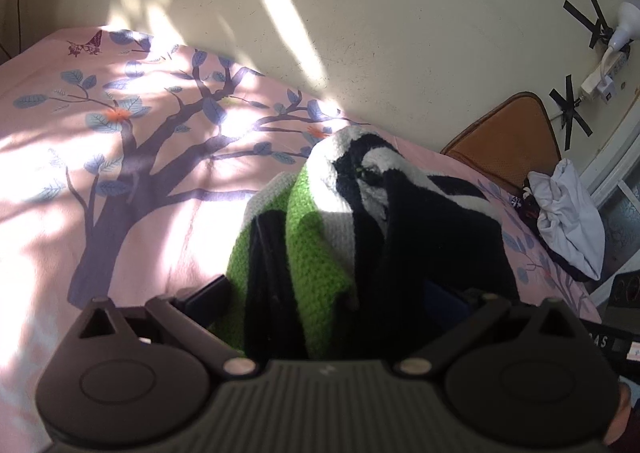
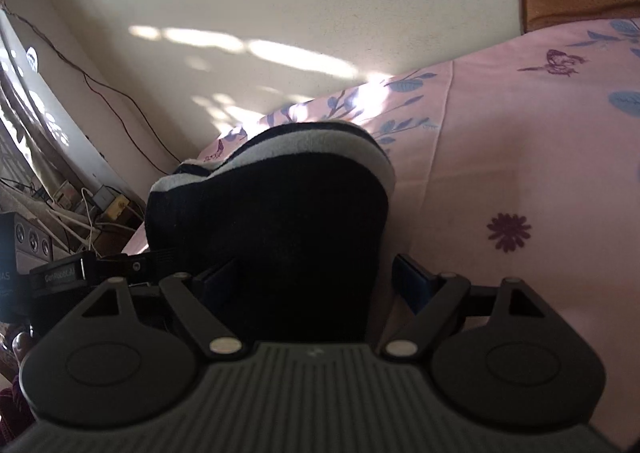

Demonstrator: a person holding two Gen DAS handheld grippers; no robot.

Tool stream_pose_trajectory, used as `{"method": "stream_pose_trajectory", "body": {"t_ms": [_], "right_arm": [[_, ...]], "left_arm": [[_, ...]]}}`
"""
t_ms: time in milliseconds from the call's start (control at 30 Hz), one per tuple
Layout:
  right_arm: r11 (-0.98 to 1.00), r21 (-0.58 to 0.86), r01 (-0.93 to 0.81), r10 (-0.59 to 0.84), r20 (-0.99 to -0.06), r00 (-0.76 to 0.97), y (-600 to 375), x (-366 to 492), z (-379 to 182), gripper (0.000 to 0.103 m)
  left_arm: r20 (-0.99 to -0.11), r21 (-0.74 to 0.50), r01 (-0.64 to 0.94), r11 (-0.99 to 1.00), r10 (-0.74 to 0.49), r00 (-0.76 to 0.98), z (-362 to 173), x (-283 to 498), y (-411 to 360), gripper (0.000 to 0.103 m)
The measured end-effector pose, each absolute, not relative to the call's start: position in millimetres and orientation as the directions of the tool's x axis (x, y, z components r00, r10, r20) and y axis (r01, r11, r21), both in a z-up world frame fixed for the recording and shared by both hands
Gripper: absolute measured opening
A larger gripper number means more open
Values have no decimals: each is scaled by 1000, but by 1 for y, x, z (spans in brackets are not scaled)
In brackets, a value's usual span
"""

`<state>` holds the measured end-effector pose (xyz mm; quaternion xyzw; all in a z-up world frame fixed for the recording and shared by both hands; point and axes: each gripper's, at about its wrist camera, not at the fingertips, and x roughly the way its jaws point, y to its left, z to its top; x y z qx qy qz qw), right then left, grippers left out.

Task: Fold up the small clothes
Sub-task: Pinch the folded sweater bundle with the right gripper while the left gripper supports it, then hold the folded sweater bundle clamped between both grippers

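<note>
Open bedsheet (image 1: pixel 132 237) left of sweater (image 1: pixel 320 237)

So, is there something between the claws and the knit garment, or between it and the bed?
Nothing visible. The garment already sits between the fingers of both the left claw and the right claw, bunched over the pink bed.

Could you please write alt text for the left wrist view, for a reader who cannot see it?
A green, white and black knitted garment fills the space between the left claw fingers, bunched up above a pink bedsheet printed with a tree. Behind are a cream wall and a brown cushion.
</note>
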<state>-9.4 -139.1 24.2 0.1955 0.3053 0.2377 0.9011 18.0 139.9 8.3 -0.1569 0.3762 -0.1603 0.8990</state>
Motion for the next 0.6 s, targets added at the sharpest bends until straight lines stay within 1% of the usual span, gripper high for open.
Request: {"method": "stream_pose_trajectory", "body": {"t_ms": [33,100,133,267,600], "right_arm": [[822,469,-322,540,-465,702,-132,-7,25,93],[844,409,-346,521,-475,709,-118,-4,25,96],[850,393,-351,515,-475,714,-114,-4,24,97],[837,408,-365,533,-459,711,-118,-4,23,97],[840,391,-376,533,-459,711,-118,-5,21,97]], "left_arm": [[-624,-384,176,906,-396,674,6,19,138,103],[-585,-384,201,901,-406,702,-1,16,138,103],[-584,-388,201,900,-408,701,0,17,139,103],[-583,-380,202,903,-403,705,0,16,138,103],[-580,-370,206,906,-398,710,-1,14,136,103]]}}
